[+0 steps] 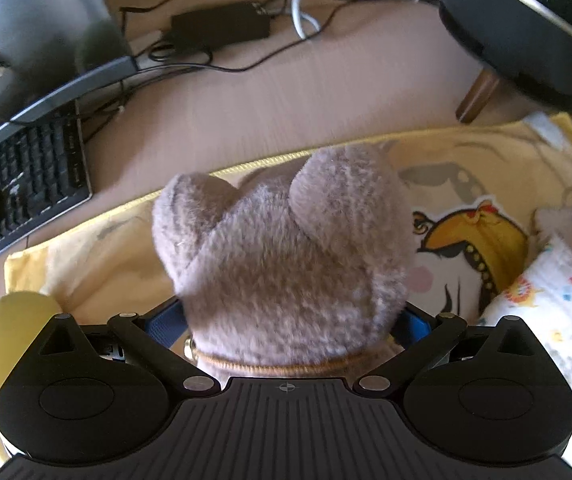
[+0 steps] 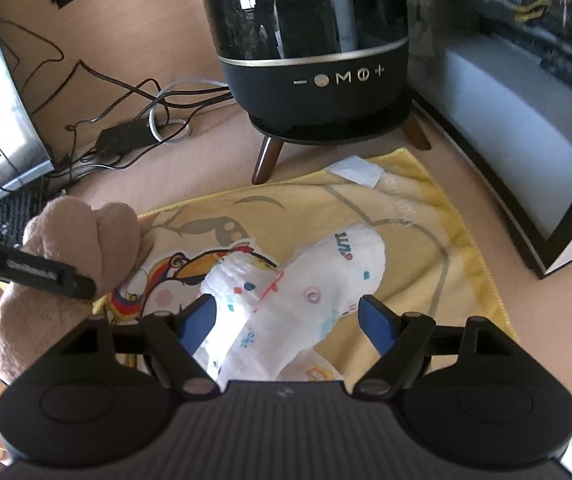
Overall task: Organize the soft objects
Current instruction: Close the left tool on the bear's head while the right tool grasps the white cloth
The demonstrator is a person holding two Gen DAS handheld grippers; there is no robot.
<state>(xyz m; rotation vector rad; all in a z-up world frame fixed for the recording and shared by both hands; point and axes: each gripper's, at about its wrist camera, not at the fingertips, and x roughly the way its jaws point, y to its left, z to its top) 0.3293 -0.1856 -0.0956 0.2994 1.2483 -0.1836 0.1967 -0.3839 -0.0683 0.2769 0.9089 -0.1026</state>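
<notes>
Left claw grips plush toy; white cloth reads "CUTE".

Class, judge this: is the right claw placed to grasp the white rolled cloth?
Probably yes. The right claw is open, its fingers either side of the white rolled cloth, nothing between them.
</notes>
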